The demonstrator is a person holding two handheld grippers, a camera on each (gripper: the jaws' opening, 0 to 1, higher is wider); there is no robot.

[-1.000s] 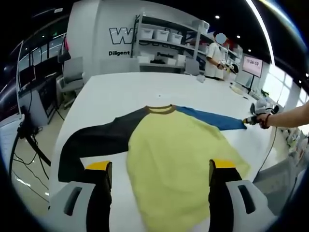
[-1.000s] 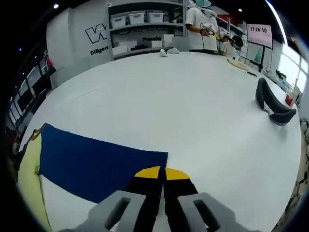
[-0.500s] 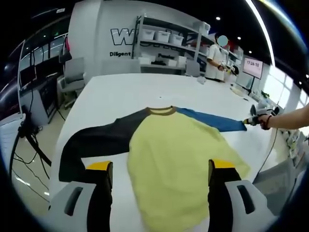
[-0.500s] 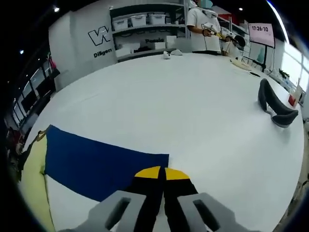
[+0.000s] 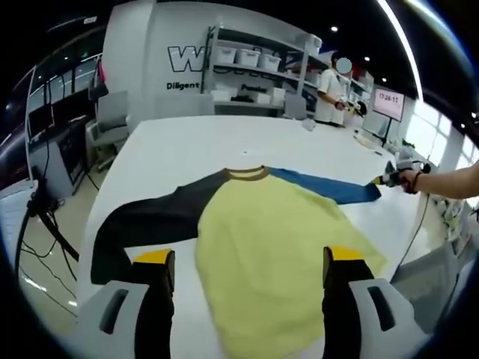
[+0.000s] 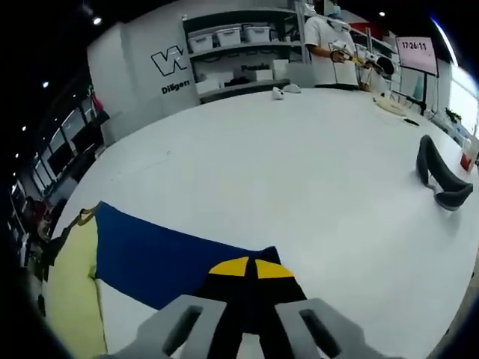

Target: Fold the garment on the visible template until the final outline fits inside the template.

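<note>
The shirt (image 5: 262,247) you are folding is lying flat on the white table (image 5: 194,142), its yellow body spreading toward you in the left gripper view, with a brown collar (image 5: 248,173) at the far edge. Its black sleeve (image 5: 150,221) is stretching out to your left and bending down near the table edge, while the blue sleeve (image 6: 172,254) is running out to your right. Your right gripper (image 6: 250,268) is pinching the cuff end of that blue sleeve, its yellow-tipped jaws pressed together on the cloth; in the left gripper view you are seeing the same gripper (image 5: 388,176) and your hand (image 5: 414,179) at the sleeve's far end. Your left gripper (image 5: 247,269) is hovering with its jaws spread wide, one on each side of the yellow body, gripping nothing. Further out on the table, a dark curved object (image 6: 441,176) is lying well apart from the shirt, to the right. Beyond the table, shelves (image 5: 262,71) are holding white bins (image 5: 247,56); what is in them you cannot tell. A person (image 6: 333,48) is standing near the shelves, and a screen (image 6: 419,54) is glowing on the right. A chair (image 5: 112,120) is standing at the table's left side.
</note>
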